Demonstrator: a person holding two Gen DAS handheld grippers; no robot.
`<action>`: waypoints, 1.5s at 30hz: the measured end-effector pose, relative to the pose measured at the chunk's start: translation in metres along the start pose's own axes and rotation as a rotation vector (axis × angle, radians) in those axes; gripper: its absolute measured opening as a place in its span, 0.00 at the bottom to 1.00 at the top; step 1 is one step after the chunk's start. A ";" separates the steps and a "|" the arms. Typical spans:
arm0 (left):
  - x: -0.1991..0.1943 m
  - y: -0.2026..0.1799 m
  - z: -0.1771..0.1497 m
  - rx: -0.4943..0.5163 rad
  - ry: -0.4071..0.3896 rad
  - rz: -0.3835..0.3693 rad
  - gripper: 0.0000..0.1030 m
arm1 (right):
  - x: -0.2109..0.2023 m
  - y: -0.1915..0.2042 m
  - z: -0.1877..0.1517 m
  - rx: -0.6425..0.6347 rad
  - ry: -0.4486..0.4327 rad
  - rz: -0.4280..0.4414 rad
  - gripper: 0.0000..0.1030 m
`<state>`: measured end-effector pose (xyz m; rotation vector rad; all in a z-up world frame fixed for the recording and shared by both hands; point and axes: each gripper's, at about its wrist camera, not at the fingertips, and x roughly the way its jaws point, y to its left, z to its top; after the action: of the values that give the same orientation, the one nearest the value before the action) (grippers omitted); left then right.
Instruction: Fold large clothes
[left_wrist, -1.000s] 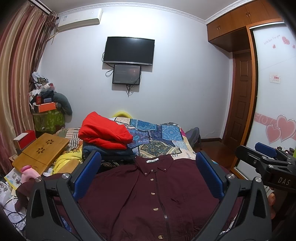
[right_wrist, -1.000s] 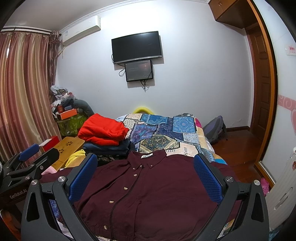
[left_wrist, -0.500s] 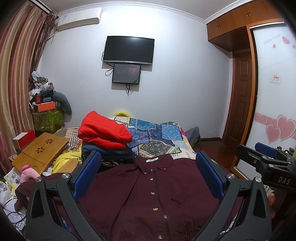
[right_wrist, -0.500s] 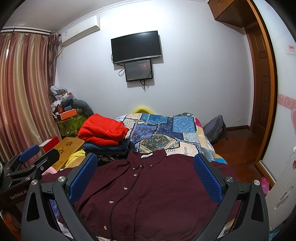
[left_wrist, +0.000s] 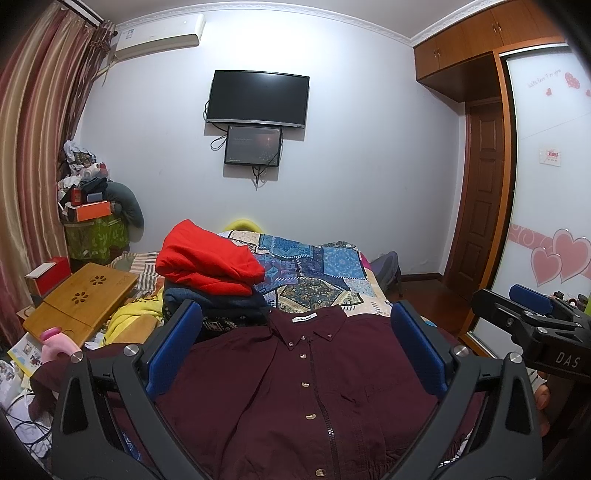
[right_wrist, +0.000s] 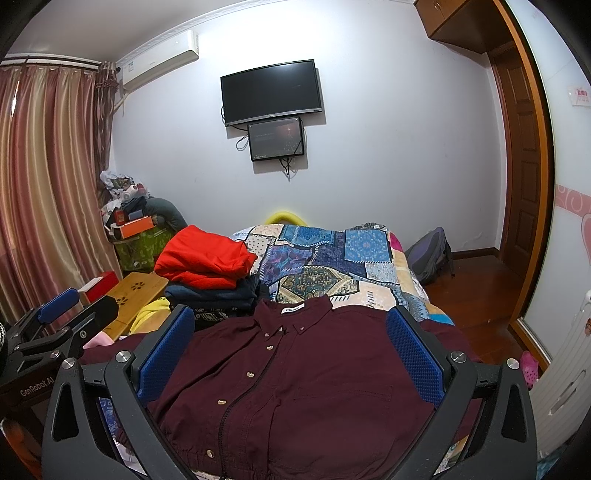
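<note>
Looking down at the big bed, I see the dark red shirt lying flat on it, front up, collar pointing to the far wall, not folded yet. My left gripper and my right gripper both hang above it, spread wide and holding nothing. To fold well, I think each one should pinch one side edge, near the shoulder and the hem, then bring it over the buttons so the cloth stays smooth. The pile of folded clothes sits just past the collar. The sleeves run off behind my fingers, so I can only guess where the cuffs are; the hem is partly cut off too.
</note>
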<state>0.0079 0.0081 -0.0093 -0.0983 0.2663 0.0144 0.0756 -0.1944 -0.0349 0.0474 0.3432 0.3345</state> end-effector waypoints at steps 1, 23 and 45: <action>0.000 0.000 0.000 0.000 -0.001 0.000 1.00 | 0.000 0.000 0.000 0.000 0.000 0.000 1.00; 0.028 0.027 0.000 -0.045 0.039 0.043 1.00 | 0.024 -0.008 -0.003 0.034 0.064 -0.012 1.00; 0.063 0.356 -0.103 -0.651 0.396 0.607 1.00 | 0.104 -0.033 0.001 0.088 0.260 -0.084 1.00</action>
<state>0.0319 0.3518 -0.1585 -0.6689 0.6734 0.6933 0.1784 -0.1909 -0.0708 0.0755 0.6157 0.2424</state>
